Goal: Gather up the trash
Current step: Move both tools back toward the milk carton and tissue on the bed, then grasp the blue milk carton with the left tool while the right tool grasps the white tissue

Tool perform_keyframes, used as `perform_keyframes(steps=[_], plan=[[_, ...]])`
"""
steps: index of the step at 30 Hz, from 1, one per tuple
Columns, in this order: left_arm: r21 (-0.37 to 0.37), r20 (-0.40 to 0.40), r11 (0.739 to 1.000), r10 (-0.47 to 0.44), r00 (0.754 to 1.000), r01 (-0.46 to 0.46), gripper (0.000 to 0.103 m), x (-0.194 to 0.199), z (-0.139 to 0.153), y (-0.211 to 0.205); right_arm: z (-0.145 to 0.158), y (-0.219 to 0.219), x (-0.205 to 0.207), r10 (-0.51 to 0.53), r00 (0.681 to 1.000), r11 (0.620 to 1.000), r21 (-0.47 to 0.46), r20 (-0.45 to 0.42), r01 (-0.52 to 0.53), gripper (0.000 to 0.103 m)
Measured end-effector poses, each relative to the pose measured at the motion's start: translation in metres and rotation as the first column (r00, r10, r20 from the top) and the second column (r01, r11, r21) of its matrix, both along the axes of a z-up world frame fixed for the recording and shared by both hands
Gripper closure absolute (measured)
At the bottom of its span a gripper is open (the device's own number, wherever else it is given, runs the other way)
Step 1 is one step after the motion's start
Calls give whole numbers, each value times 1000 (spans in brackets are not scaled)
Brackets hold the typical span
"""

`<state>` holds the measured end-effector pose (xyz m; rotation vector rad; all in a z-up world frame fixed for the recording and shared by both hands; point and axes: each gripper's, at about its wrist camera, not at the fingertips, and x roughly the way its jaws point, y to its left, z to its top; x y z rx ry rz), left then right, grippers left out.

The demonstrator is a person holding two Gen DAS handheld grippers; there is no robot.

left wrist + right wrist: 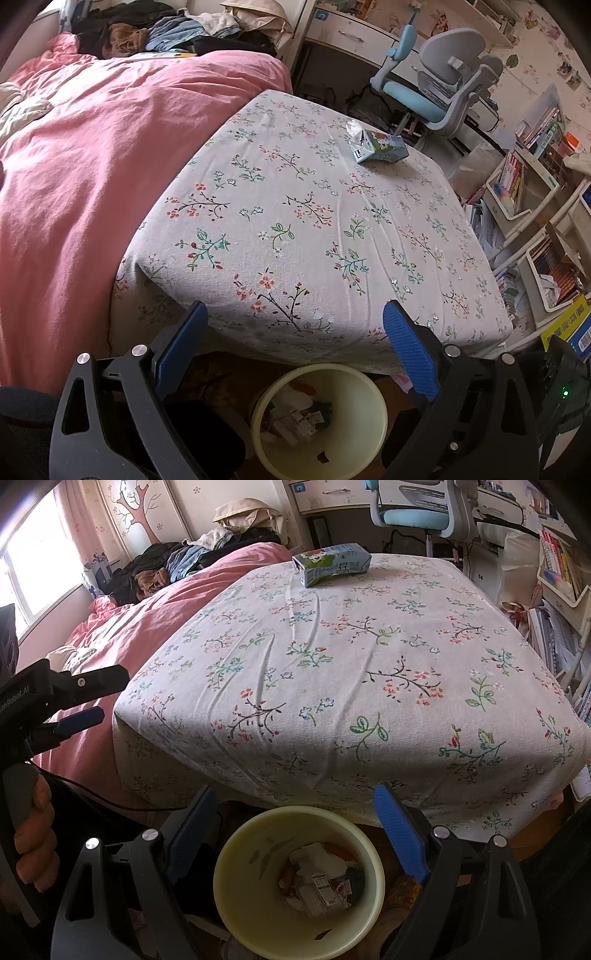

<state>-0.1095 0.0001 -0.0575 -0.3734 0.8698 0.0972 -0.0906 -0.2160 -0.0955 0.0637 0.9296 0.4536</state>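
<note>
A blue-green drink carton (382, 147) lies on its side on the flowered bed sheet (295, 229), near the far corner, with a crumpled white tissue (354, 128) beside it. In the right wrist view the carton (332, 564) lies at the far end of the sheet. A pale yellow bin (319, 421) with several scraps of rubbish inside stands on the floor at the foot of the bed. My left gripper (295, 328) hangs open above the bin with nothing between its blue pads. My right gripper (295, 812) also stands open and holds nothing over the bin (299, 886).
A pink duvet (92, 166) covers the left half of the bed, with a heap of clothes (166, 29) at its head. A blue and grey desk chair (439, 85) stands beyond the bed. Shelves of books (528, 206) line the right side. A hand (35, 834) holds the left gripper's handle.
</note>
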Motion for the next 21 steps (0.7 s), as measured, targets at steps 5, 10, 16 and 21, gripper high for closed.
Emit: perform_keyframes(steps=[5,10,16,21], plan=[[0,1,1000,1,1000,-1,11,0,0,0,0,0,0,0,1000,1000,0,2,0,19],[-6,1,1000,1,1000,-1,11,0,0,1,0,-1,1,-2,1000,1000,7,1,2,19],[-19,15,999,36,999,-36,11,15,8,15,15,-4,16,-25,1000,996,85,6,24,19],[5,15,999,42,999,-42,11,49,18,23,44,-3,66,-72,996,987,145,51,64,17]])
